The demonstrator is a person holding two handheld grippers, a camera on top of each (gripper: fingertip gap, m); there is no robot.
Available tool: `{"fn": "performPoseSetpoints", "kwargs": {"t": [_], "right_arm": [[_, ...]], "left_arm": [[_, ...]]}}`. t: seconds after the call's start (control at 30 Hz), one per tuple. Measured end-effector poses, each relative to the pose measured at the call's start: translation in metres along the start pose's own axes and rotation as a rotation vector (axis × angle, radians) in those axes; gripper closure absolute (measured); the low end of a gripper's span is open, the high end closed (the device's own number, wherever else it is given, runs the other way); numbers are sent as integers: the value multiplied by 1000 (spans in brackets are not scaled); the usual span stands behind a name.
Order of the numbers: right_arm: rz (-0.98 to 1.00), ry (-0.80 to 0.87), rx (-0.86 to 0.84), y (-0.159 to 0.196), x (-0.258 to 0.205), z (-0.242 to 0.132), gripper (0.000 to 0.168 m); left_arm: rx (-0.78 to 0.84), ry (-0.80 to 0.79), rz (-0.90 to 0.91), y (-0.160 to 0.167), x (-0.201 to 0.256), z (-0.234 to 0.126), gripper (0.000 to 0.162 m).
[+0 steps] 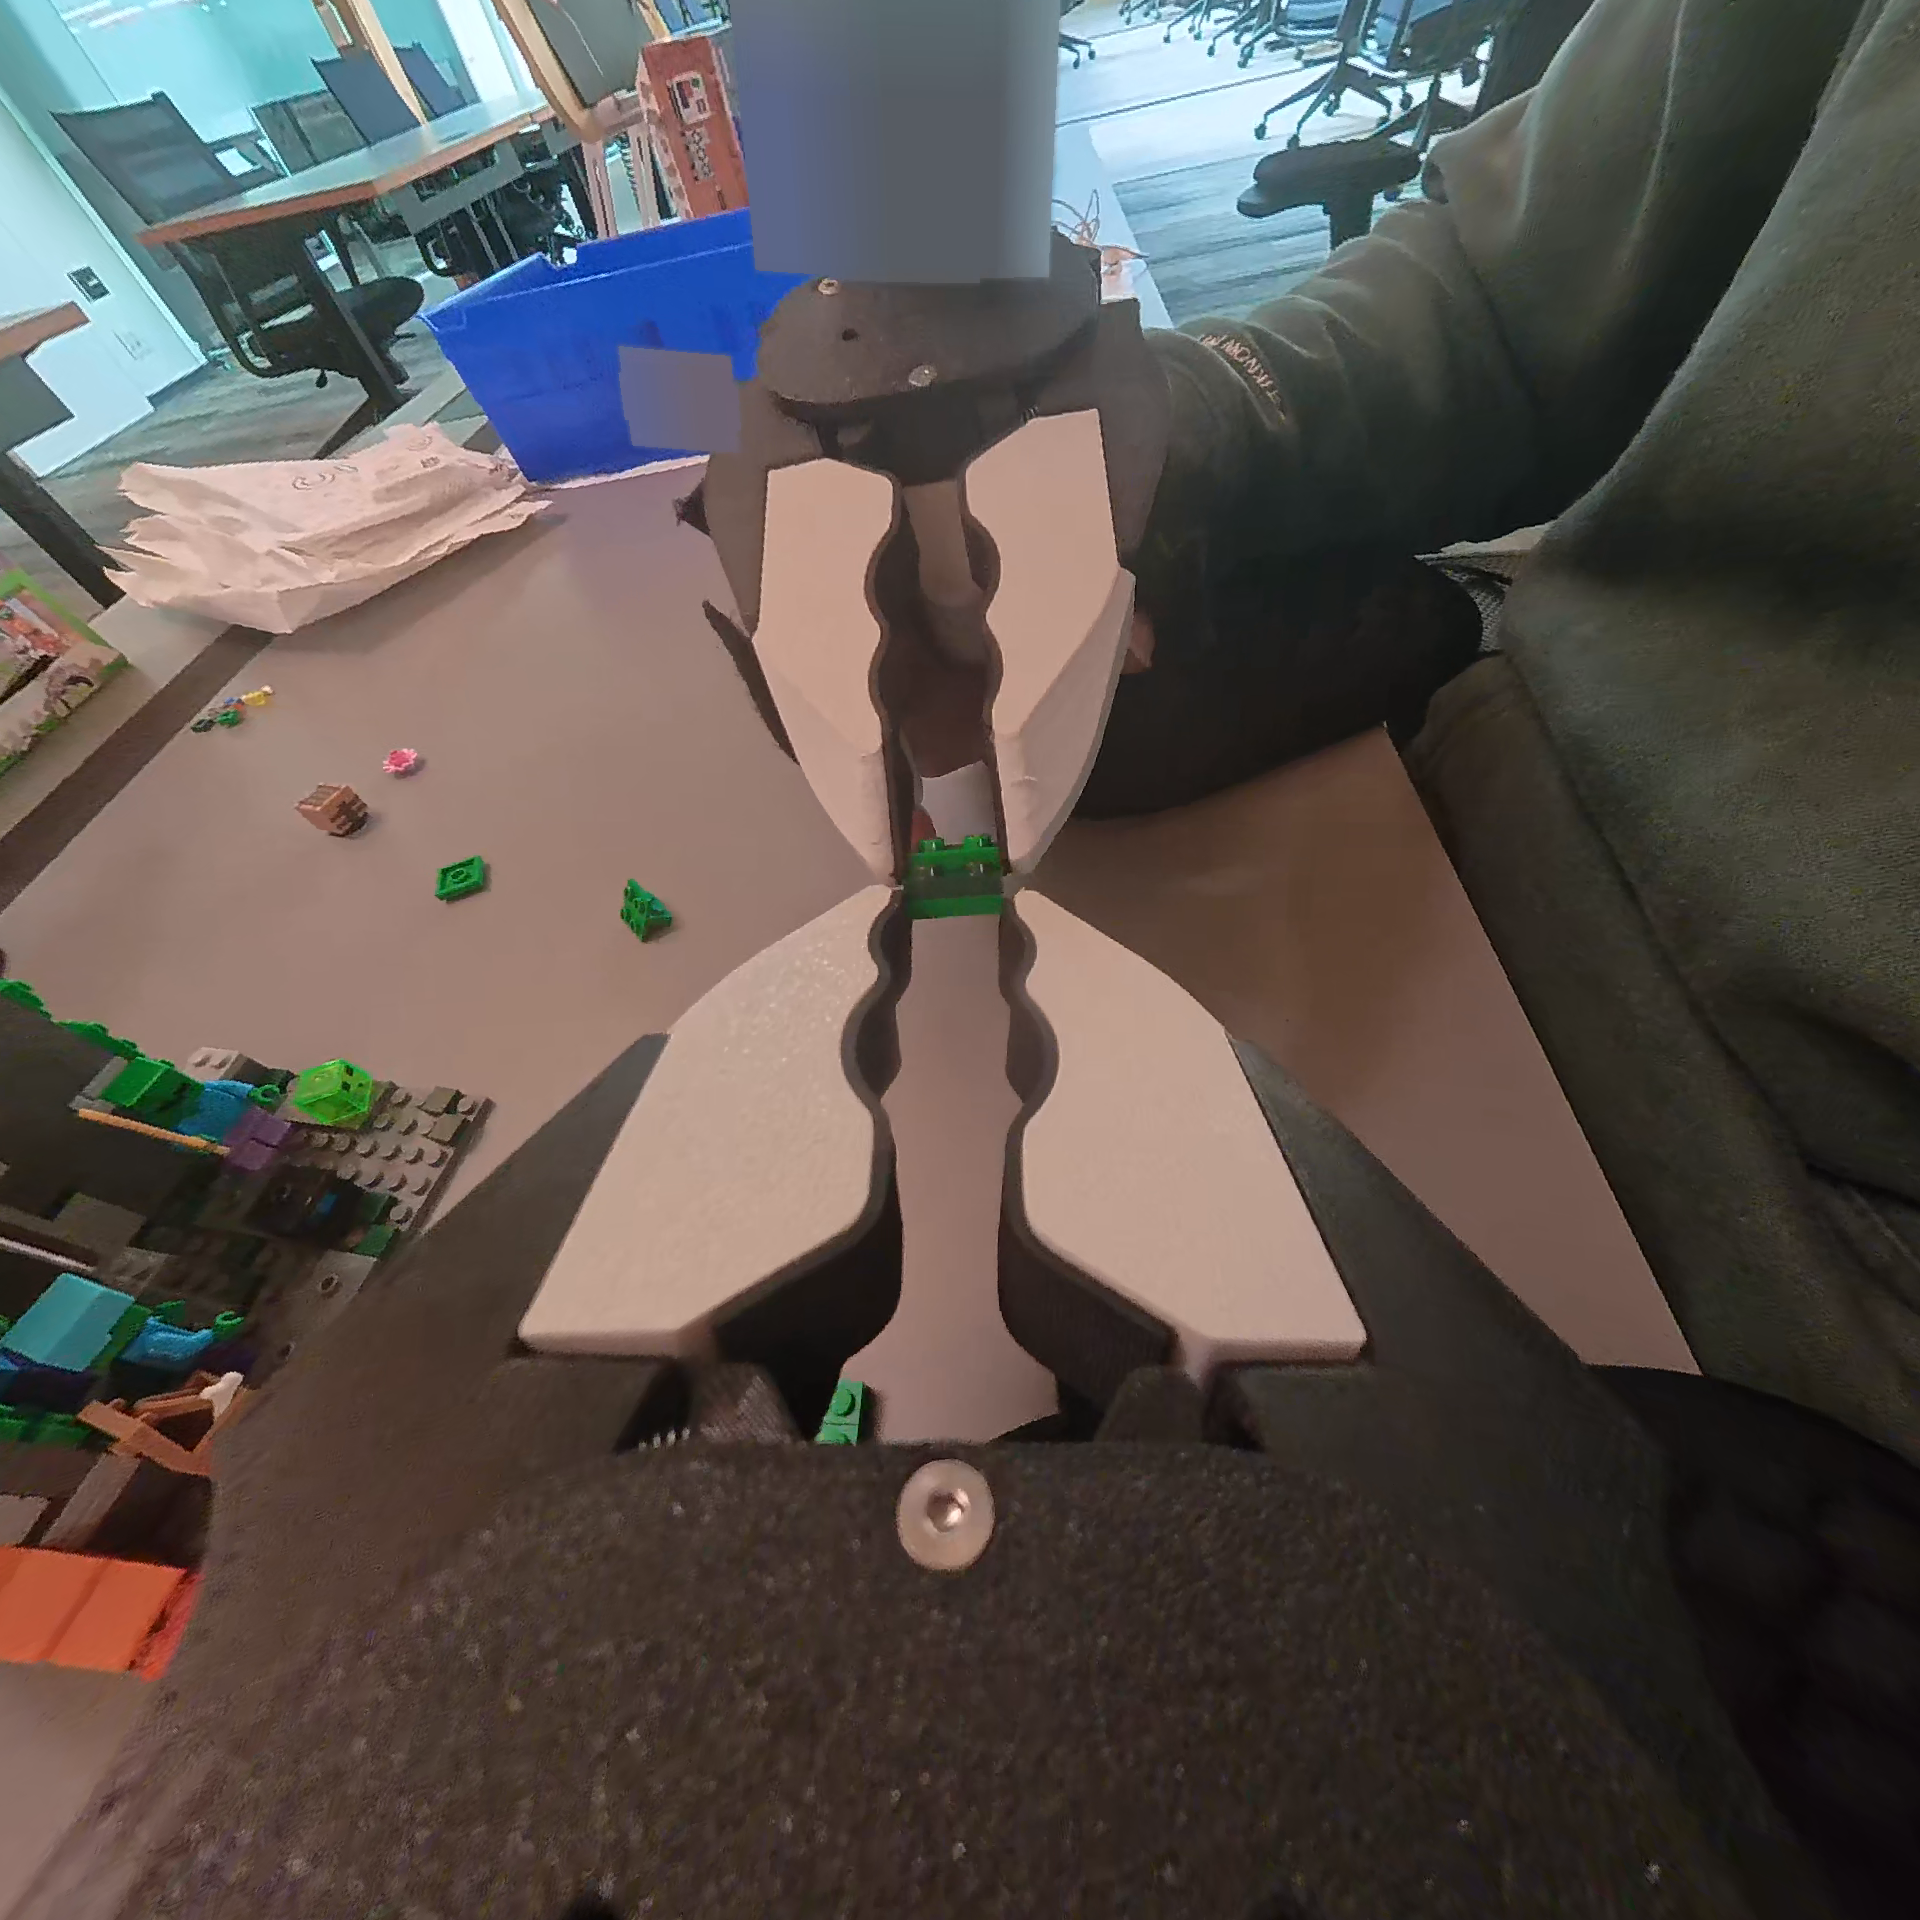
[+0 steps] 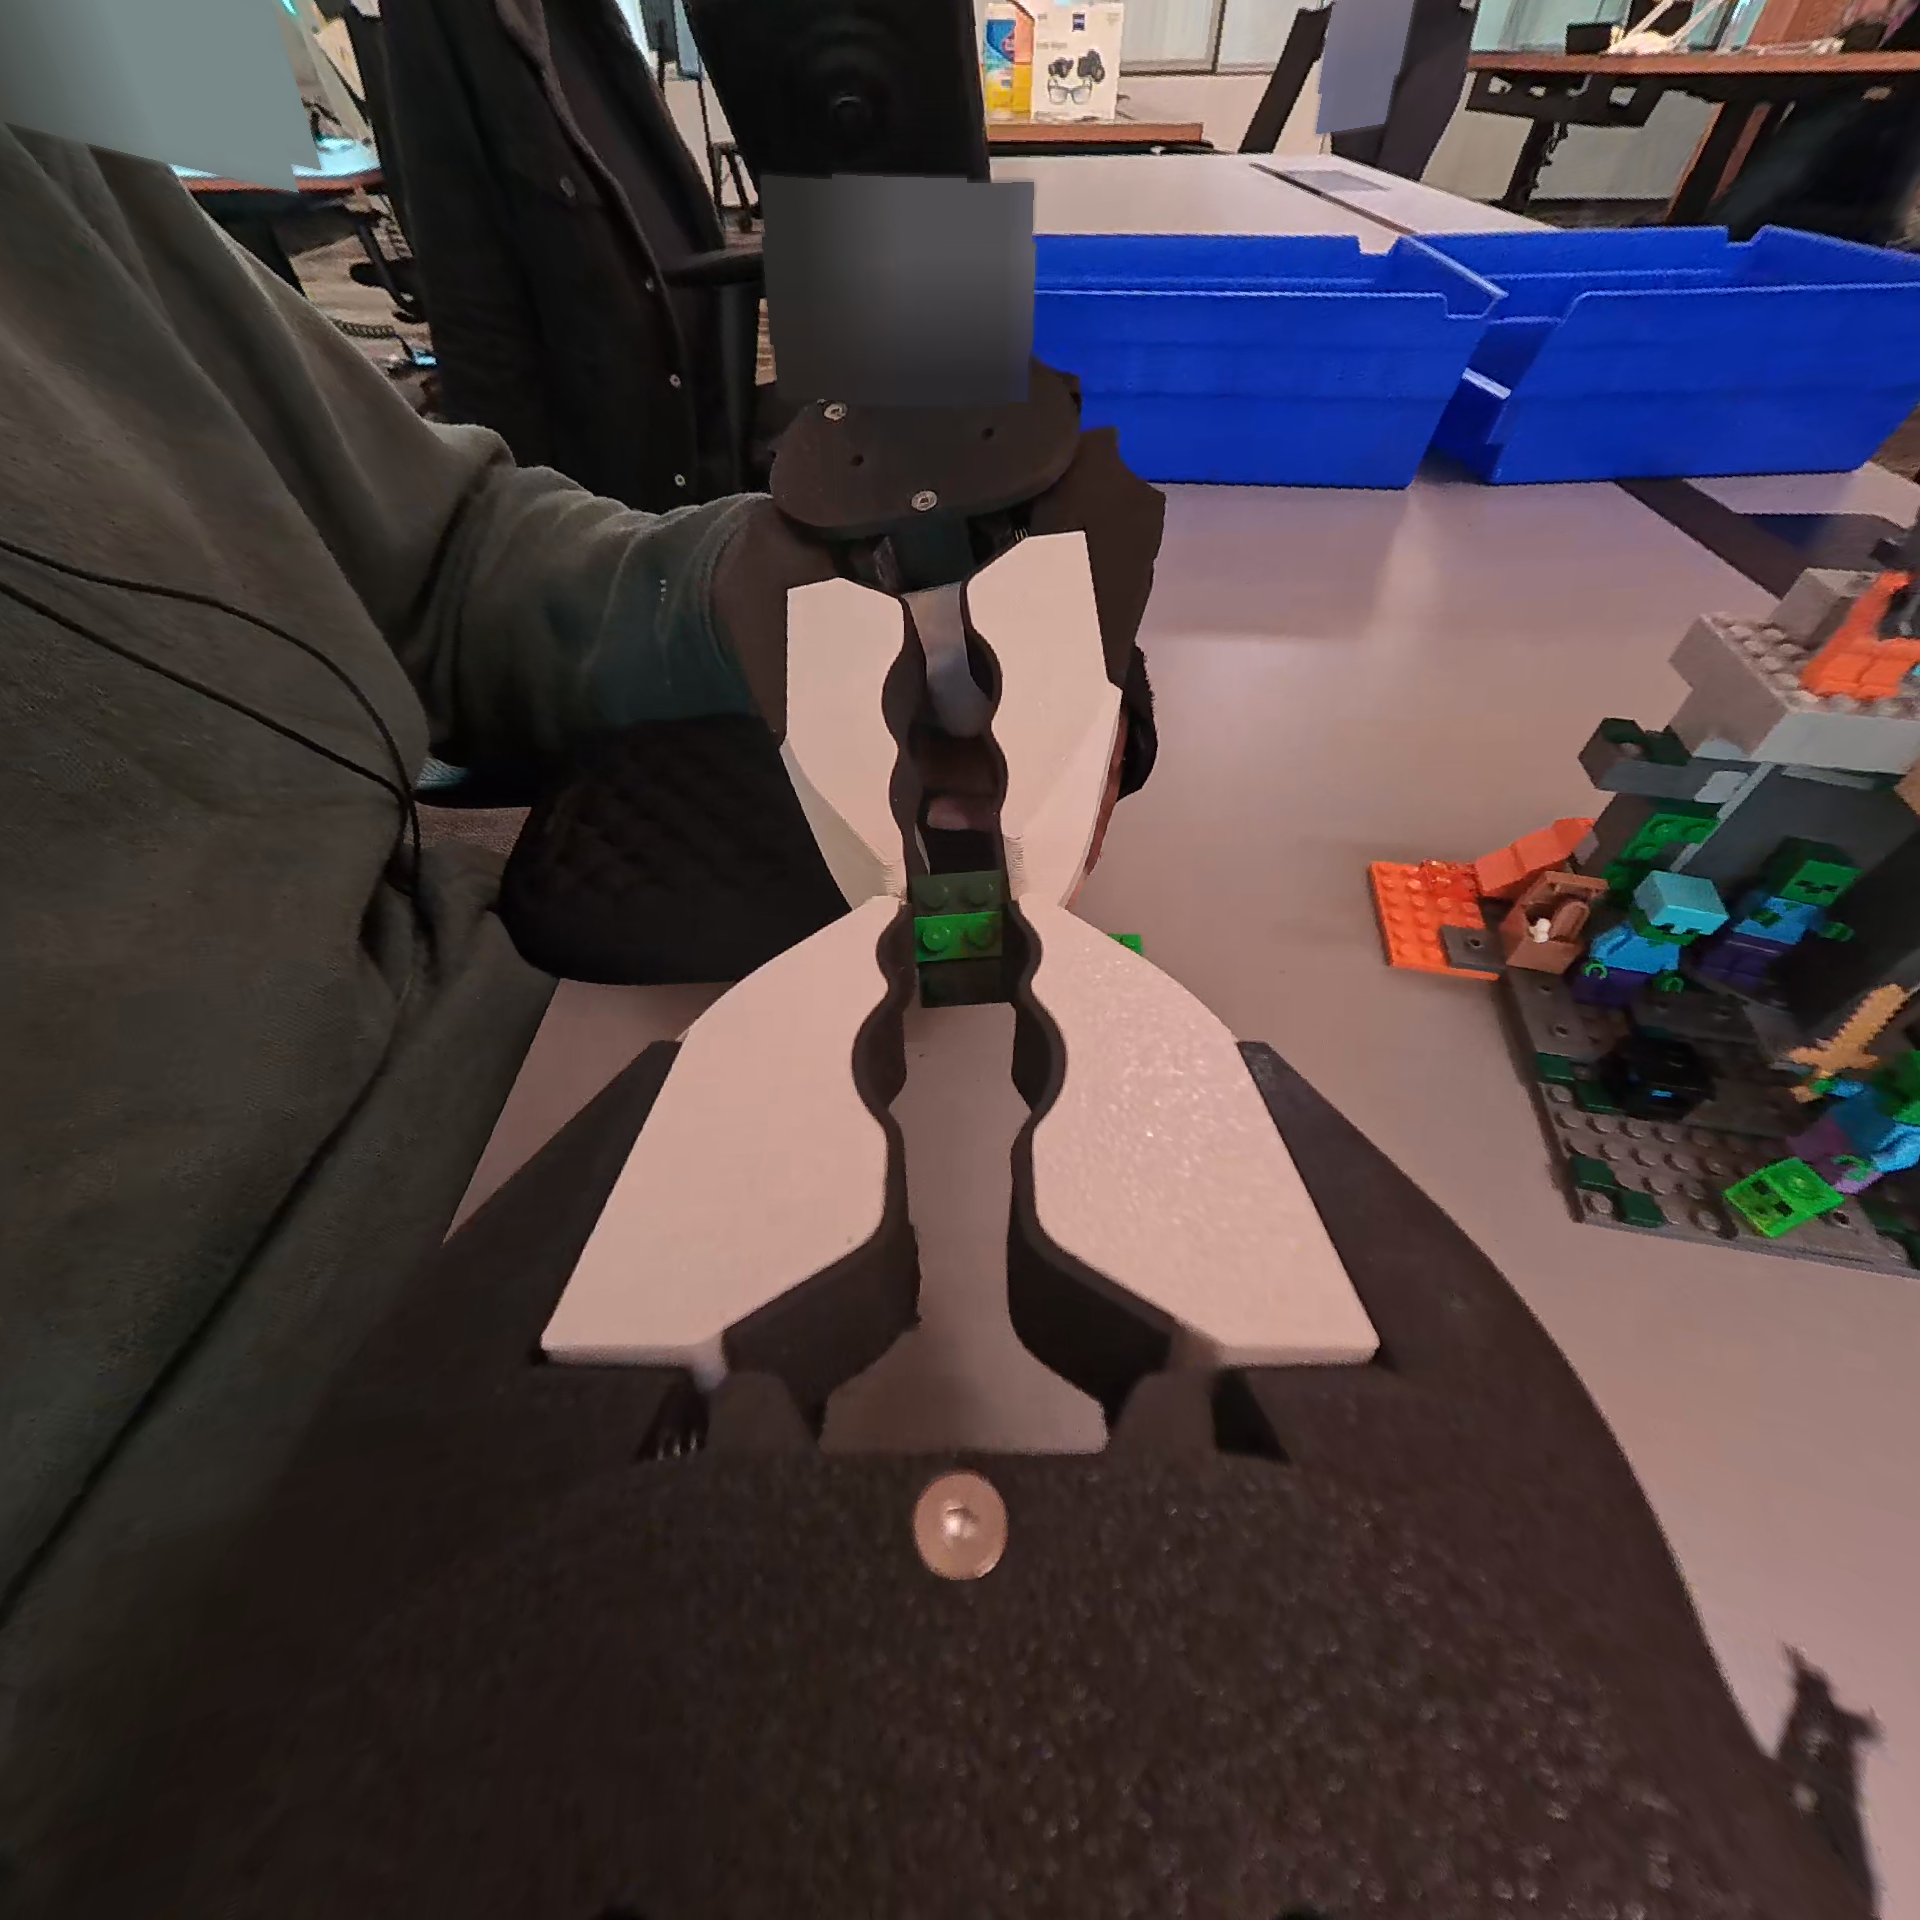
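My two grippers meet tip to tip above the grey table [image 1: 582, 831]. My left gripper [image 1: 954, 912] comes from below in the left wrist view and is shut on a small stack of green bricks [image 1: 954, 883]. My right gripper [image 1: 956, 844] faces it from above and pinches the same stack at its far end. In the right wrist view my right gripper [image 2: 961, 940] grips the bright green brick [image 2: 956, 935], and my left gripper [image 2: 954, 883] grips the darker green part beyond it. A person's gloved hands and green sleeves hold both tools.
A brick model on a grey baseplate [image 2: 1683, 1174] stands to the right, and shows at the left in the left wrist view [image 1: 395, 1132]. Loose green pieces [image 1: 460, 879], a brown block [image 1: 332, 810] and white paper bags [image 1: 312, 520] lie on the table. Blue bins [image 2: 1247, 364] stand behind. My two grippers' fingertips are within a few centimetres of each other. The brown block [image 1: 332, 810] is about 30 cm from both grippers' fingertips.
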State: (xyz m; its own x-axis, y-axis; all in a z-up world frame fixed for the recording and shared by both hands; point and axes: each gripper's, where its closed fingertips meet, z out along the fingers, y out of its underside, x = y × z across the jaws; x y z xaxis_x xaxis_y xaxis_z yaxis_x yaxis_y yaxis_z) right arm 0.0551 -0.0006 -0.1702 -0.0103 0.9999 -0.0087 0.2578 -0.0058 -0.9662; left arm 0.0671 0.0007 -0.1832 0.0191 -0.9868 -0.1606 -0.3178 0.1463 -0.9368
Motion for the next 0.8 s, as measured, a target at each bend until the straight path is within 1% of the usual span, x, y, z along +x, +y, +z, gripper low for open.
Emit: {"fn": "performPoseSetpoints", "kwargs": {"t": [0.2,0.27,0.37,0.53,0.63,0.8], "right_arm": [[13,-11,-8,0,0,0,153],[16,-9,-17,1,1,1,153],[14,-6,-21,1,0,1,153],[-30,67,-23,-1,6,1,153],[-63,108,15,-9,7,-1,154],[-133,189,55,-19,11,-5,154]], "left_arm": [[18,5,-2,-1,1,0,146],[17,10,-10,-1,1,0,140],[7,12,-25,0,1,0,145],[16,-7,-95,-1,-5,0,146],[71,1,-162,-9,-6,-2,146],[127,-21,-216,-16,-12,-4,146]]}}
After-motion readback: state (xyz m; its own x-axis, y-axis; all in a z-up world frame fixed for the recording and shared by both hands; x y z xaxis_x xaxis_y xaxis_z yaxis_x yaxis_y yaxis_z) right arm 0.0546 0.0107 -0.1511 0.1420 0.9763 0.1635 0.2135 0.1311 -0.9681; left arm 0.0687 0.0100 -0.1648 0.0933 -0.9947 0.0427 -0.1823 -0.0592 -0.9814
